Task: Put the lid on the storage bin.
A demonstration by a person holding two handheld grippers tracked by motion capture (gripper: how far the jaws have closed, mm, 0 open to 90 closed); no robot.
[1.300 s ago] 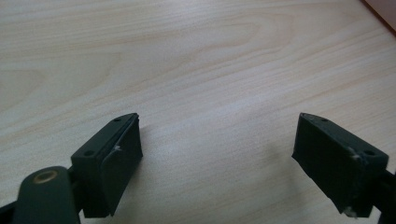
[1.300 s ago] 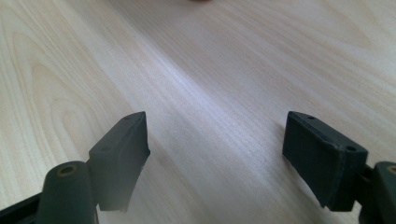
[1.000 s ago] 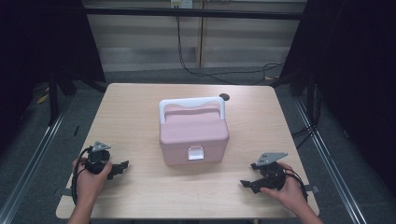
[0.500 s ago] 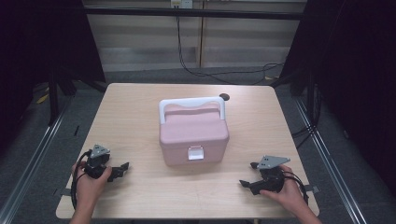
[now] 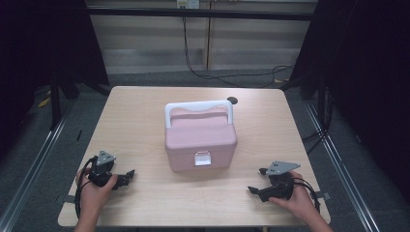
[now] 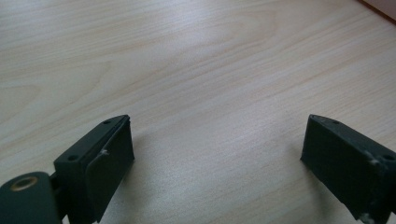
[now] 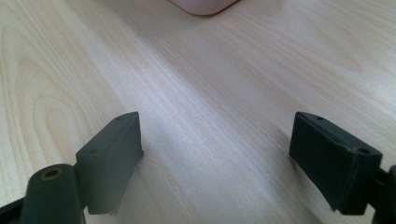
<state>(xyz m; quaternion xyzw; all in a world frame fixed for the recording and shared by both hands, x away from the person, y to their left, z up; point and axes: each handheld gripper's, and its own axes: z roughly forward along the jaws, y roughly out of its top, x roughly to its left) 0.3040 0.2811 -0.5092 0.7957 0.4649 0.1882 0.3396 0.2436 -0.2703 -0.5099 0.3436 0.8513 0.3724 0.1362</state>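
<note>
Resting low at the near corners of the tabletop (image 5: 135, 111), the left tongs (image 5: 126, 176) and right tongs (image 5: 256, 181) both gape empty, flanking the pink box (image 5: 199, 137) mid-table, its front latch apparently closed, presumably poised to start.

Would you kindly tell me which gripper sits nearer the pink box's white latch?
The right gripper; the latch faces the near edge, slightly toward its side, while the left gripper sits farther.

Both black grippers, left gripper (image 5: 122, 178) and right gripper (image 5: 255, 181), carry grey three-cornered plates, looping black cables and screw-holed jaws
</note>
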